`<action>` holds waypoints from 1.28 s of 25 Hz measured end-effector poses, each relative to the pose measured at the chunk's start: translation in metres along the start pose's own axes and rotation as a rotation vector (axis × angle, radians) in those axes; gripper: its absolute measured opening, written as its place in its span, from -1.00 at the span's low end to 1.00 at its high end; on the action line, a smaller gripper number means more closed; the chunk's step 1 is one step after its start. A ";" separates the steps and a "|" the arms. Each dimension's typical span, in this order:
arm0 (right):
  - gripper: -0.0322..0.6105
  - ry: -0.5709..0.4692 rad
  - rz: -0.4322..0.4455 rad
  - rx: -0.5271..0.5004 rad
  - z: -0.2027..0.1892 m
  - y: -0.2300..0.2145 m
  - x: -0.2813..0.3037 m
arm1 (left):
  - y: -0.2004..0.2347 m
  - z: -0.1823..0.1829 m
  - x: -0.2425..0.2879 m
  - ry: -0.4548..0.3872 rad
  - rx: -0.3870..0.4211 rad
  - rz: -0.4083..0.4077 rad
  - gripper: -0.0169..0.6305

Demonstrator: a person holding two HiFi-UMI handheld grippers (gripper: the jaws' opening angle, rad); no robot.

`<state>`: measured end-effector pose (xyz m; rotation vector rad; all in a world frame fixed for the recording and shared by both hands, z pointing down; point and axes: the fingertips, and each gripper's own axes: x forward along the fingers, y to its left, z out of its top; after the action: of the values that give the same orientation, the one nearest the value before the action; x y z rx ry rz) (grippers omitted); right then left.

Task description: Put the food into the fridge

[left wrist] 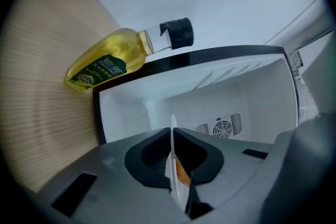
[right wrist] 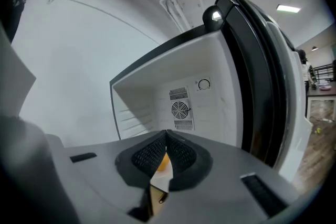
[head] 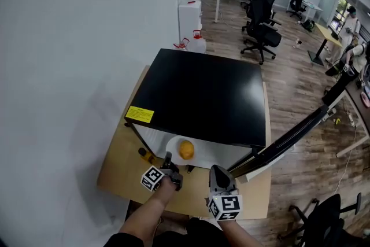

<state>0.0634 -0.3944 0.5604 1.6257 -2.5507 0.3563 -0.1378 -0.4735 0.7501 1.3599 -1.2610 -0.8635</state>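
Left tool (left wrist: 173,162): clamped on plate (head: 173,147) rim, at fridge (head: 208,95) mouth
Orange (head: 186,150): on plate
Right tool (right wrist: 166,139): jaws together, empty, before fridge

On the table (head: 118,166) stands the fridge (head: 208,95), door (head: 289,137) open right, orange (head: 186,150) on the plate (head: 173,147) at its mouth, bottle (left wrist: 107,63) just left.

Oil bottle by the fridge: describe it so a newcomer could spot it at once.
On the wooden table, just left of the open black fridge, is a bottle. It is clear with yellow liquid, a green label and a black cap, unlike the round orange fruit on the white plate.
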 end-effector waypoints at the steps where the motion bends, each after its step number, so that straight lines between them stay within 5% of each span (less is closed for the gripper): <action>1: -0.71 0.001 -0.004 -0.005 -0.002 -0.002 0.003 | 0.004 0.001 0.005 -0.002 0.000 -0.002 -0.88; 20: -0.71 0.062 0.027 -0.035 -0.025 0.024 0.000 | 0.041 0.001 0.044 -0.026 -0.072 0.074 -0.88; 32: -0.71 0.048 -0.042 -0.011 -0.032 0.012 0.011 | 0.057 -0.004 0.052 -0.041 -0.095 0.113 -0.88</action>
<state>0.0463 -0.3915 0.5922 1.6443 -2.4757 0.3724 -0.1369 -0.5181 0.8139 1.1899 -1.2988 -0.8653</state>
